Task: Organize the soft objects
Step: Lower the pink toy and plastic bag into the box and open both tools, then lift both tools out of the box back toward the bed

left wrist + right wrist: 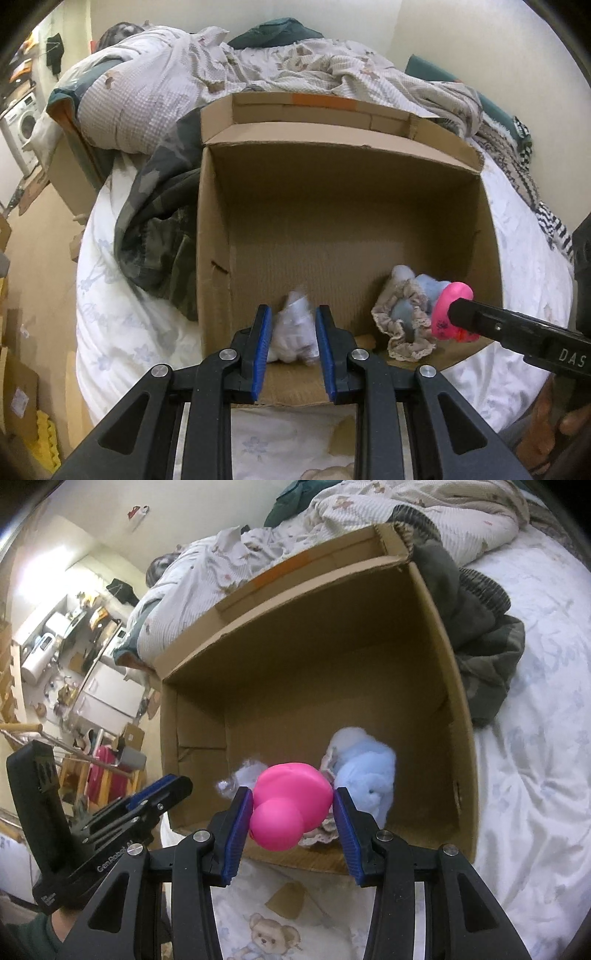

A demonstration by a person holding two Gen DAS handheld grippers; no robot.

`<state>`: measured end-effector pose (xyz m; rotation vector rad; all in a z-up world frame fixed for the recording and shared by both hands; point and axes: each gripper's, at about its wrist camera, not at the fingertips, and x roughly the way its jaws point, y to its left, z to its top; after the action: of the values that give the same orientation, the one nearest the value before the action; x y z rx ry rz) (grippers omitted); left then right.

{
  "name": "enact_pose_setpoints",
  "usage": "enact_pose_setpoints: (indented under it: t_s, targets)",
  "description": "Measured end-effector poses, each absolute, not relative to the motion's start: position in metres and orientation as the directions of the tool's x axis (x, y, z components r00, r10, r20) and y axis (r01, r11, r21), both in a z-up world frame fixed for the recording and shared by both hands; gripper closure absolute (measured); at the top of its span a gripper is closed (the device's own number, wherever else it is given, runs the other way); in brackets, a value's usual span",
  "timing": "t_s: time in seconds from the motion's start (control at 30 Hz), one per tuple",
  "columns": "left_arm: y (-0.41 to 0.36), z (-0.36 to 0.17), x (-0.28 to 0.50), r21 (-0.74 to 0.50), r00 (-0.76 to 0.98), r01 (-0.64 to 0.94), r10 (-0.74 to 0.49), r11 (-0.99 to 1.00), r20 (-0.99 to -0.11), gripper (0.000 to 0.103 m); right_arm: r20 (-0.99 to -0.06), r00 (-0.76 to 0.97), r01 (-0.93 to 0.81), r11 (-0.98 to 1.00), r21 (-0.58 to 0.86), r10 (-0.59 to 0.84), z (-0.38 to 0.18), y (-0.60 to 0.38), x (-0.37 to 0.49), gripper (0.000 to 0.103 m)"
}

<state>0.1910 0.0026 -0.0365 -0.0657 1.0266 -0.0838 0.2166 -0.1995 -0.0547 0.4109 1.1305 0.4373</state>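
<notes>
An open cardboard box (491, 236) (461, 738) stands on the bed. My left gripper (291, 325) is over the box's near edge, its blue pads on either side of a white soft object (295, 332) that looks blurred. My right gripper (291, 805) is shut on a pink rubber toy (291, 805), held just over the near edge; the toy also shows in the left wrist view (452, 314). A light blue plush (365, 775) (428, 288) and a beige lace-trimmed cloth (402, 332) lie in the box's near corner.
A dark camouflage garment (159, 236) (480, 635) lies against one side of the box. A rumpled quilt (221, 74) fills the bed behind it. The white floral sheet (535, 775) surrounds the box. A room with clutter lies beyond the bed edge.
</notes>
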Motion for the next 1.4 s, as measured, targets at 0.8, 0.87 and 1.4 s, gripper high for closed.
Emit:
enact_pose_setpoints:
  t_s: [0.8, 0.87, 1.4]
  targets:
    - [0.007, -0.046, 0.192, -0.084, 0.480, 0.000, -0.074, 0.996, -0.874, 0.041, -0.760, 0.402, -0.073, 0.845, 0.530, 0.511, -0.055, -0.209, 0.222, 0.028]
    - [0.007, -0.046, 0.193, -0.082, 0.477, -0.002, -0.071, 0.997, -0.876, 0.041, -0.761, 0.401, -0.061, 0.844, 0.533, 0.510, -0.057, -0.212, 0.222, 0.028]
    - [0.005, -0.038, 0.184, -0.055, 0.518, 0.014, -0.054, 0.998, -0.854, 0.041, -0.771, 0.414, -0.066, 0.860, 0.505, 0.484, -0.051, -0.215, 0.214, 0.028]
